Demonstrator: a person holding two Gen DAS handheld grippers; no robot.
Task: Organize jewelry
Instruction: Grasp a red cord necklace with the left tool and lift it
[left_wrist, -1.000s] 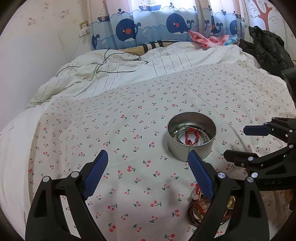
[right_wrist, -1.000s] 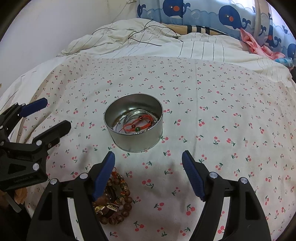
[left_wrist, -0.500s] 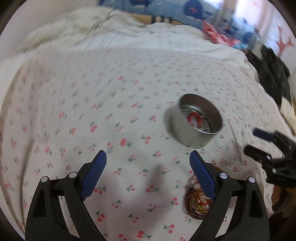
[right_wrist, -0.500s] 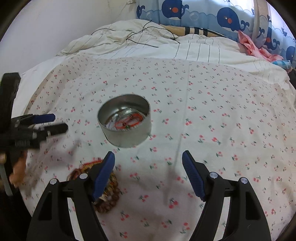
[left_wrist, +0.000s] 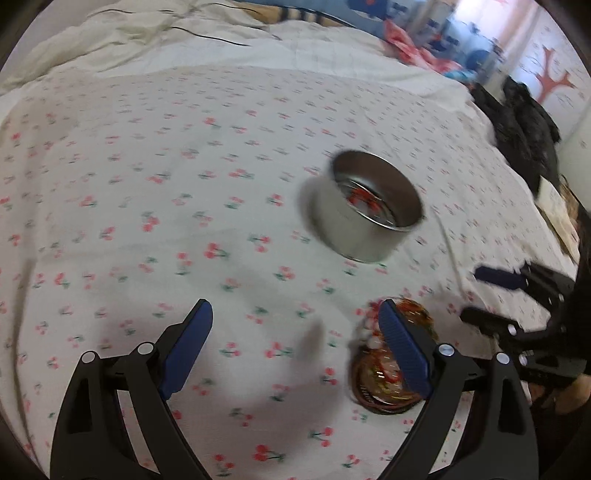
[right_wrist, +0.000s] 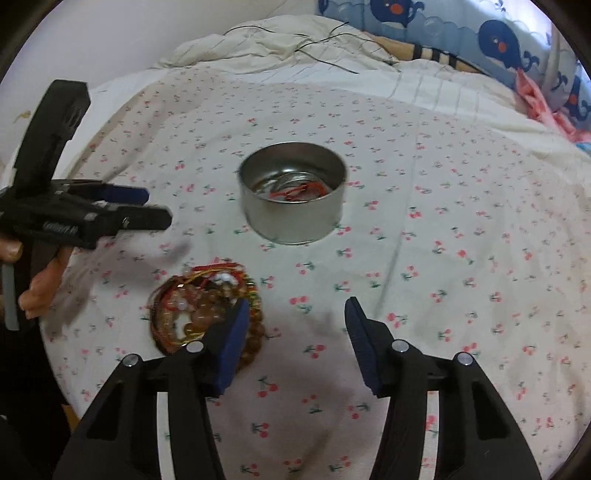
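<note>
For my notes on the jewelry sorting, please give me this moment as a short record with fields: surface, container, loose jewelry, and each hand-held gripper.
surface: bedsheet with cherry print
container: round metal tin, upright, open, red cord bracelet inside
loose jewelry: pile of bead bracelets on the sheet, in front of the tin
left hand-held gripper: open, empty, beside the pile
right hand-held gripper: open, empty, jaws have just been closing; its left finger overlaps the pile in its own view

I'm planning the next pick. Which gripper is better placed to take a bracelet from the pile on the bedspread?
Probably the right gripper: its open, empty jaws have just been closing, and one finger already overlaps the bracelet pile. The left gripper is open too, with the pile beside its finger.
</note>
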